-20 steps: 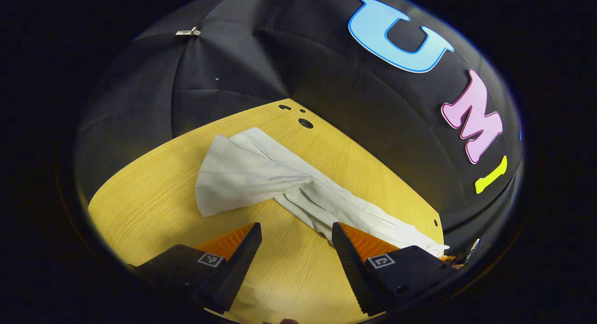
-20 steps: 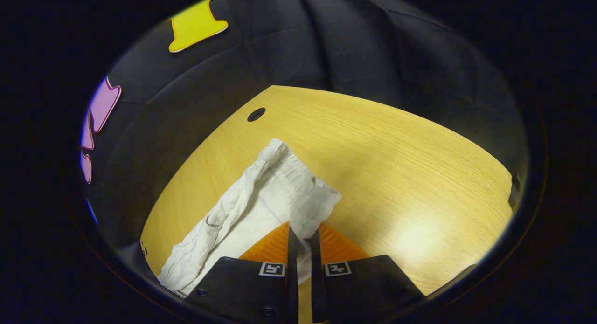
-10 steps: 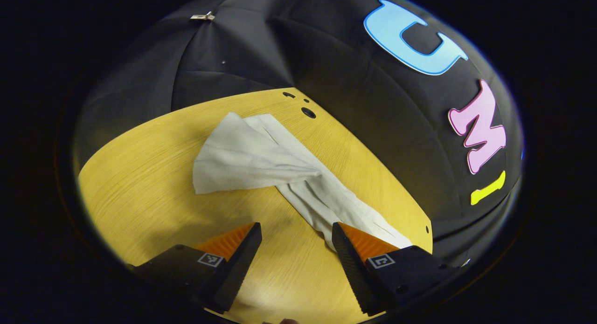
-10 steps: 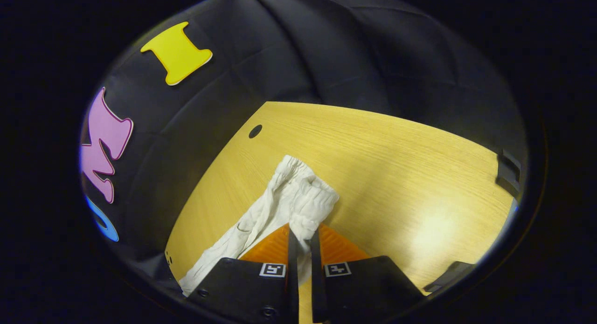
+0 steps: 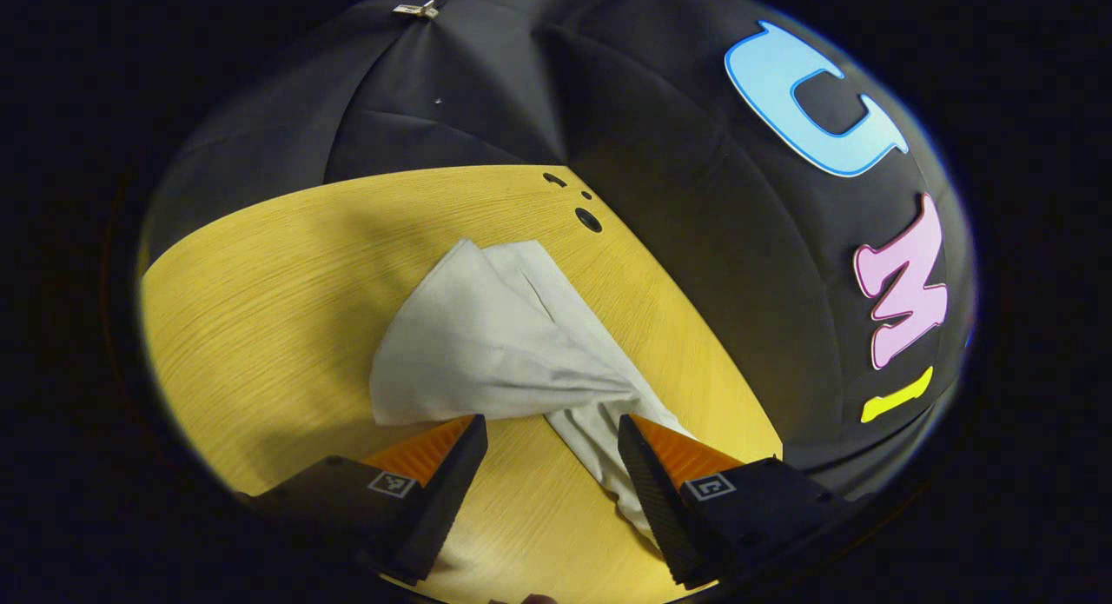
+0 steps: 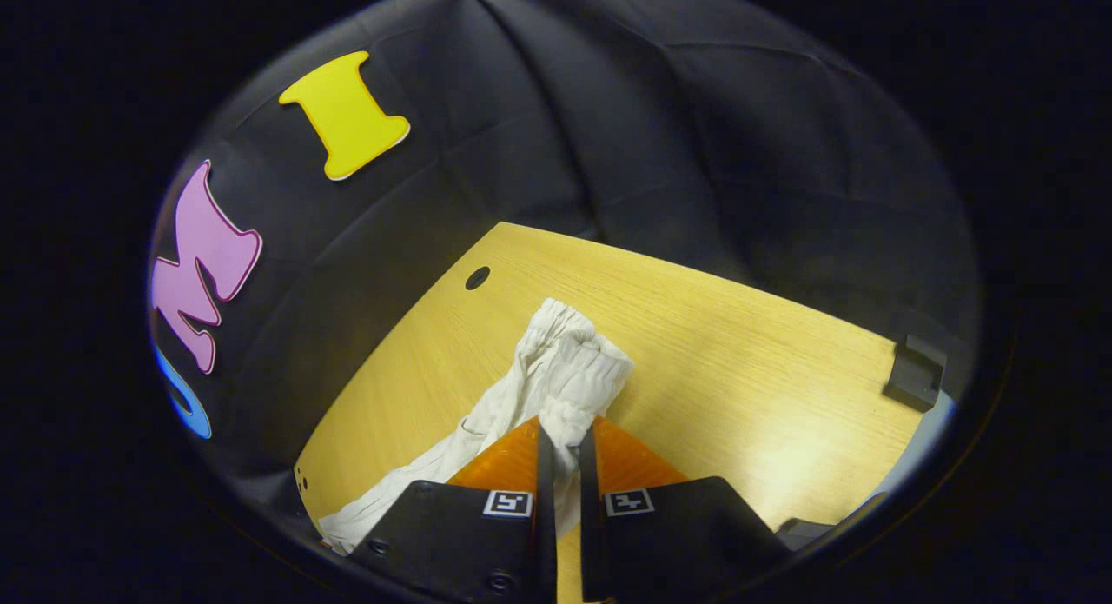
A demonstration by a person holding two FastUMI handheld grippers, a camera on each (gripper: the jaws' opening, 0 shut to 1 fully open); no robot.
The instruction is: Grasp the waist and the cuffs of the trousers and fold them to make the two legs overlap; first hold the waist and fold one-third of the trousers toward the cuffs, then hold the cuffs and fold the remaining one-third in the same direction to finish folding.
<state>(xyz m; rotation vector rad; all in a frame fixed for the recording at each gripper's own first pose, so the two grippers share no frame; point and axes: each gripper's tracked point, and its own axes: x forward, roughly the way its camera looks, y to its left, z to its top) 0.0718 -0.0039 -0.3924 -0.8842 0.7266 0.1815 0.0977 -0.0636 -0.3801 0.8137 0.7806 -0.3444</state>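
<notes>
White trousers (image 5: 504, 343) lie crumpled on the yellow wooden table (image 5: 261, 308). In the left gripper view one leg fans out flat toward the cuffs and the cloth bunches just ahead of my fingers. My left gripper (image 5: 552, 434) is open and hovers right over that bunched part, its right finger over the cloth. In the right gripper view the gathered waist (image 6: 569, 369) is lifted and folded on itself, and my right gripper (image 6: 563, 439) is shut on the waistband.
The booth's black cloth wall rises behind the table on both sides. Small round holes (image 5: 588, 219) mark the tabletop near its far corner, and another hole (image 6: 477, 278) lies beyond the waist. A dark block (image 6: 912, 374) sits at the table's right edge.
My left gripper has moved in closer to the trousers, still open. My right gripper has lifted and carried the waist, bunching it tighter and swinging toward the wall.
</notes>
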